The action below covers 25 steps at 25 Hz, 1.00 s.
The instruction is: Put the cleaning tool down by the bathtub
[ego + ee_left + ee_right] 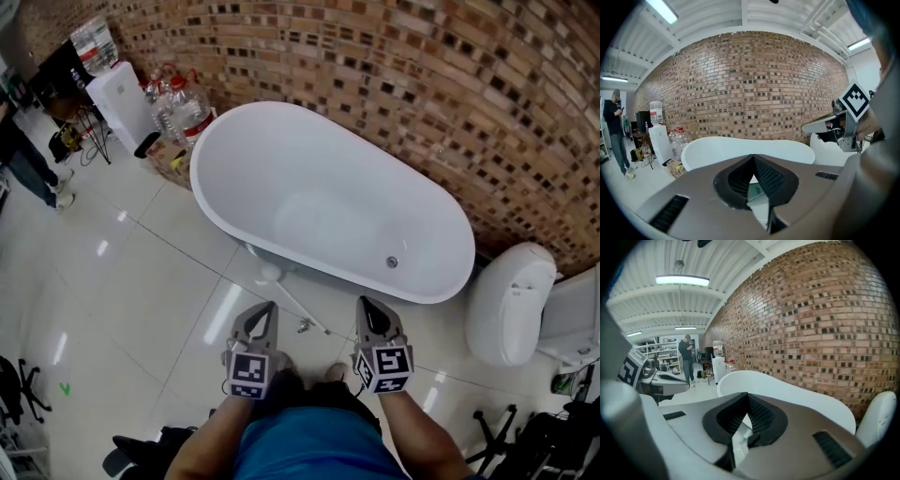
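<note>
The white oval bathtub stands against the brick wall. A thin, long-handled cleaning tool lies on the floor tiles right at the tub's near side, its head end by the tub's base. My left gripper and right gripper hover side by side just short of the tool, both pointing at the tub. Each is shut with nothing in it. In the left gripper view the jaws meet in front of the tub. The right gripper view shows the same closed jaws.
A white toilet stands right of the tub. Several large water bottles and a white dispenser sit by its far left end. A person stands at the far left. Black chair bases flank the lower corners.
</note>
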Motion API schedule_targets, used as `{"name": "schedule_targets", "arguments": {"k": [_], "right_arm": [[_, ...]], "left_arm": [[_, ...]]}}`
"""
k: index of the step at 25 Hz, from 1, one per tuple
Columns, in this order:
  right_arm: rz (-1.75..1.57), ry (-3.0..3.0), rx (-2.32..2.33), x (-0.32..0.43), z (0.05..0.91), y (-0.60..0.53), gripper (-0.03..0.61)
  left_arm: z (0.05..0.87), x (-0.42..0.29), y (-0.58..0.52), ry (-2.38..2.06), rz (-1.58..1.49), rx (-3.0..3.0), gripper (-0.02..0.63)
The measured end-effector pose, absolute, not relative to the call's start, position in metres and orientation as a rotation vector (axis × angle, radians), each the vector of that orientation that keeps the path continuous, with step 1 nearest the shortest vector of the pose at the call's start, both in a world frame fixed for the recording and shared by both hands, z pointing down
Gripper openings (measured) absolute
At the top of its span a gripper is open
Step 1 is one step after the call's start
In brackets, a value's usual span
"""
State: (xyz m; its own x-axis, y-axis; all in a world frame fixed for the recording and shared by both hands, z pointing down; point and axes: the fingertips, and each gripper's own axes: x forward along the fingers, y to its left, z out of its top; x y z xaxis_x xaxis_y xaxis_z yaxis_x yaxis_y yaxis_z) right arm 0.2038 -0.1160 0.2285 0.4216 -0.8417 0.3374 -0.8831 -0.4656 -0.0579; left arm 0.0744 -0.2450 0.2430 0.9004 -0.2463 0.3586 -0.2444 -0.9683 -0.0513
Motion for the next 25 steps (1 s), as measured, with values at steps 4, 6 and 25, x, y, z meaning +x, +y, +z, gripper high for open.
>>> {"name": "schedule_targets", "arguments": {"k": [4,6,25], "right_arm": [[0.361,-1.511,2.612,0.209,0.182,-0.099,0.014],[0.308,-1.471,2.646,0.203,0.163,-0.092,0.012],[0.09,-1.295,2.793,0.184,0.081,-0.072,0.011]], "left_arm": [[0.218,0.077,-0.236,0.372,-0.506,-3.114,-0.002],[0.201,0.081,-0.235,0.329,-0.47,-3.125,-0.003],[0.12,0.07,-0.248,0.264,-0.253,-3.088,-0.003]]}}
